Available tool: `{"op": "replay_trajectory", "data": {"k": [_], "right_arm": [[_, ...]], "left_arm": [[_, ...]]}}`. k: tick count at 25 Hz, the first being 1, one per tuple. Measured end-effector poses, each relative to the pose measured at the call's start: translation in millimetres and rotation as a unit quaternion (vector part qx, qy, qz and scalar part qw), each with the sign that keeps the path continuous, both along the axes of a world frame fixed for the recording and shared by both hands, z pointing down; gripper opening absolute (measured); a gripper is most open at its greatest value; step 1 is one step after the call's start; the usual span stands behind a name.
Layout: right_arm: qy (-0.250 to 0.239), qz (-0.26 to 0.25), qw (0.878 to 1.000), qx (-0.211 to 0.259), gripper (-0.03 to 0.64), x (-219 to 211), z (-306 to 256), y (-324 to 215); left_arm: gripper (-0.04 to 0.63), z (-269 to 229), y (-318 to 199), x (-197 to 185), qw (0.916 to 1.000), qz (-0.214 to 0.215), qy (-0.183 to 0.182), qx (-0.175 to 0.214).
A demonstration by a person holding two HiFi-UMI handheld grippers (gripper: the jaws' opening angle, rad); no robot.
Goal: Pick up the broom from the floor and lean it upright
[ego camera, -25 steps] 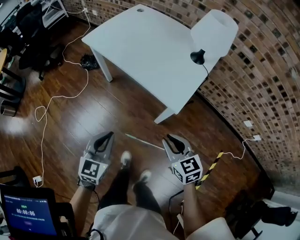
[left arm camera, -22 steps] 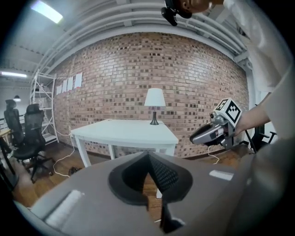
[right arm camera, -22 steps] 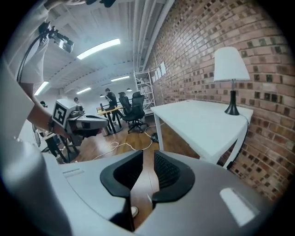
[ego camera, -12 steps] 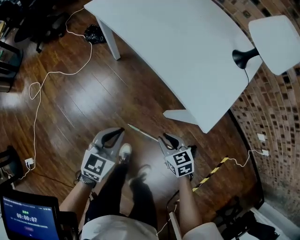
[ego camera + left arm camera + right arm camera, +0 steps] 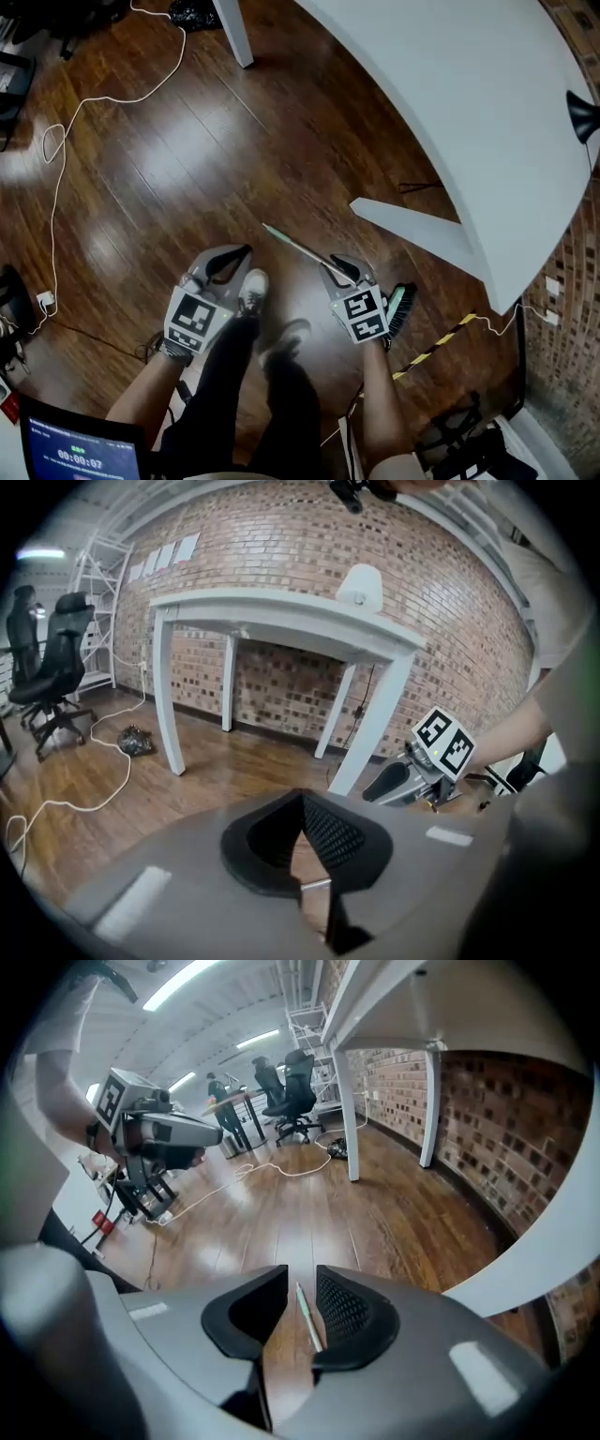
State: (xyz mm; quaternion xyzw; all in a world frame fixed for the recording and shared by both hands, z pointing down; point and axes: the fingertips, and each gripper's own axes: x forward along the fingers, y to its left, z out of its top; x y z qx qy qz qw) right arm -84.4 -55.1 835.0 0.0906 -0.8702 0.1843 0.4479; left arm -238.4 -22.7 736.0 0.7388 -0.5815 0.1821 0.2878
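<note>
Jaws of right gripper (image 5: 344, 268) over the broom (image 5: 298, 247) handle on the floor (image 5: 187, 169), left gripper (image 5: 239, 255) alongside, left gripper view, jaws tip to tip, empty, right gripper view, jaws just opening, handle in their narrow gap

Grey left tool (image 5: 242, 255) and right tool (image 5: 339, 265) bear black-and-white marker cubes (image 5: 194, 319); dark trousers (image 5: 220, 375), white shoe (image 5: 251, 291).

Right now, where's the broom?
Head view: broom flat on the floor at right, brush end near the table leg; its handle lies between the right claw's jaws, which have just been opening.
</note>
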Motion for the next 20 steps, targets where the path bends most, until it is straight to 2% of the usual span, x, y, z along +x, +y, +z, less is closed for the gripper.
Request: {"op": "replay_trajectory", "data": {"k": [3,9,13,20], "right_arm": [[0.028,-0.004,1.0,-0.001,0.109,17,55,-1],[0.063,0.0,0.998,-0.009,0.11,36,146,19],[0.081,-0.027,0.996,-0.01,0.11,37,202,36],[0.15,-0.087,0.985,-0.006,0.11,45,318,63]], "left_arm": [[0.0,44,6,2,0.9998,-0.014,0.007,-0.013],[0.0,123,15,11,0.9991,-0.012,0.002,-0.041],[0.0,159,5,22,0.999,-0.03,0.013,-0.031],[0.0,218,11,43,0.9995,-0.023,0.012,-0.018]]}}
